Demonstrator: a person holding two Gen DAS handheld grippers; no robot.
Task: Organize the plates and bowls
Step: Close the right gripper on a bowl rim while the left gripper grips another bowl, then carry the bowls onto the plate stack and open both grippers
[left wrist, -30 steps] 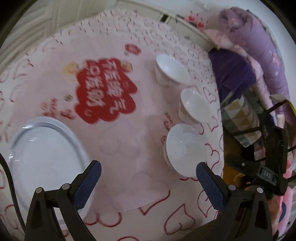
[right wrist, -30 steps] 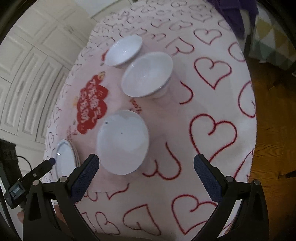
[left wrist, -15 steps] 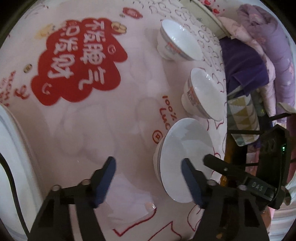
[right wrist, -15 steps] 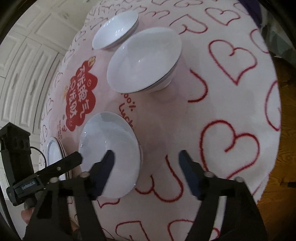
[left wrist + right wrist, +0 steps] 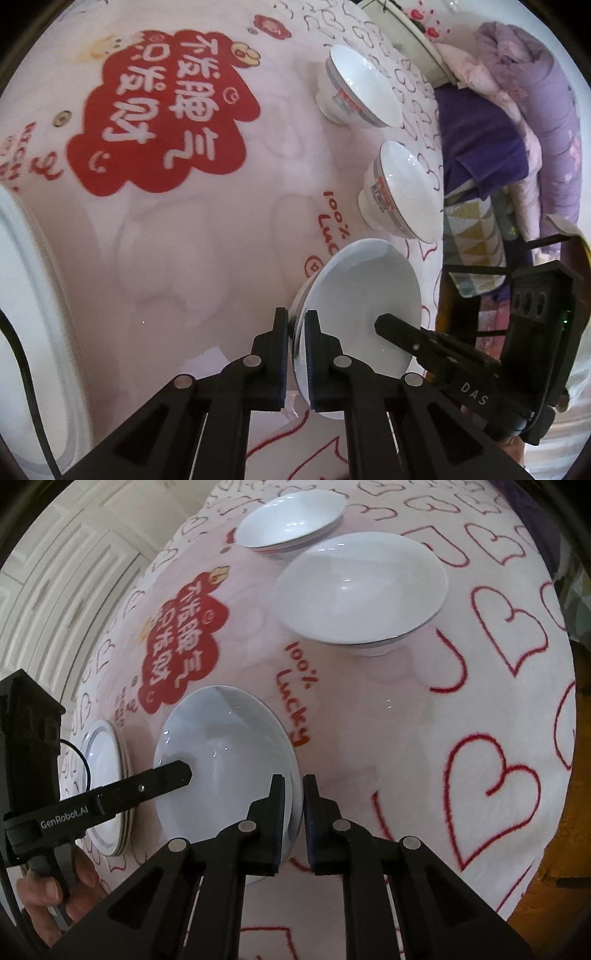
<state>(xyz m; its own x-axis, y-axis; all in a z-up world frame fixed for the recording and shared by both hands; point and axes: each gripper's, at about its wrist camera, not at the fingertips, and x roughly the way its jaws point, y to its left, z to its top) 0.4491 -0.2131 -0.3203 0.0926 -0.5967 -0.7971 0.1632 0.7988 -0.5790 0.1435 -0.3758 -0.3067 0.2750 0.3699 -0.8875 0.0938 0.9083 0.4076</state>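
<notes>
Fleece cloth (image 5: 424,709): white/pink, red heart outlines, covers whole table; big red patch (image 5: 162,114) w/ white Chinese characters in the middle.
Room: white panelled doors (image 5: 62,590) behind table; wood floor (image 5: 569,812) at right; purple bedding roll (image 5: 532,96) and a triangle-pattern cushion (image 5: 472,236) past the far edge.
Writing: "100% Lucky" (image 5: 293,698) in red on cloth; "GenRobot.AI" on left tool's finger in right wrist view; "DAS" on right tool's finger in left wrist view.
Near bowl (image 5: 365,306): white, close to table's front edge, just beside the "Lucky" print; gripped on both sides.
Left gripper (image 5: 295,325): jaws just closed in, now clamped on near bowl's rim, one finger inside, one outside.
Right gripper (image 5: 293,792): jaws just closed too, pinching the opposite rim of same bowl.
Middle bowl (image 5: 364,590): white, upright, apart from near bowl.
Far bowl (image 5: 290,517): white, just beyond middle bowl.
Plates (image 5: 105,786): white stack, left side of table, near left tool.
Hand (image 5: 48,893): person's fingers round left tool's handle.
</notes>
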